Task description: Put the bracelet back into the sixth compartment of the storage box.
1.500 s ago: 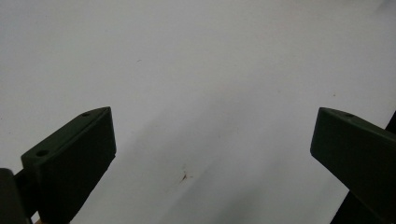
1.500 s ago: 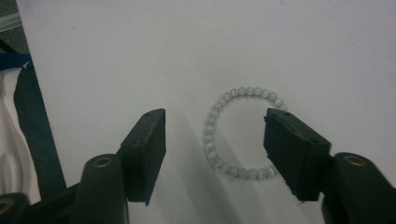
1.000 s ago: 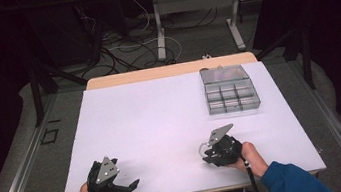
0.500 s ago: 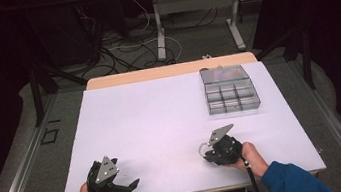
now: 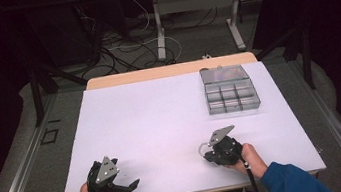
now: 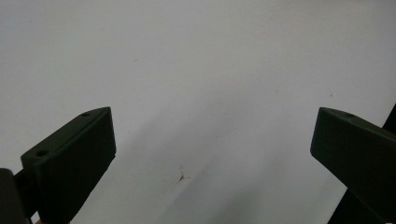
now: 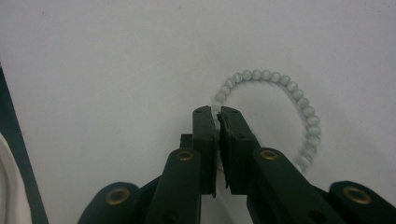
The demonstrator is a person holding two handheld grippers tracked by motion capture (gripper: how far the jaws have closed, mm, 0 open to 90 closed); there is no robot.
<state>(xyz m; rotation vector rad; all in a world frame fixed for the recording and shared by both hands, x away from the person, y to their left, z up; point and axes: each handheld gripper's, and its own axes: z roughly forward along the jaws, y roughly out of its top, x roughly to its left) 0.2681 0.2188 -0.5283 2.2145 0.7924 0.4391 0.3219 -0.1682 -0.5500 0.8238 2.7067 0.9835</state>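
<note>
A bracelet (image 7: 280, 79) of pale green-white beads lies on the white table cover (image 7: 116, 56), seen small in the high view as the bracelet (image 5: 202, 148). My right gripper (image 7: 217, 112) is shut on it: its jaws have just been closing and now pinch the bead string at the loop's left side. In the high view the right gripper (image 5: 208, 153) rests near the front edge, right of centre. My left gripper (image 5: 122, 183) sits at the front left, and the left gripper (image 6: 212, 121) is open with only bare cover between its fingers.
A clear plastic box (image 5: 230, 95) with several compartments stands at the back right of the table cover (image 5: 161, 117). A wooden table edge (image 5: 170, 70) shows beyond the cover. Cables and desk legs lie on the floor behind.
</note>
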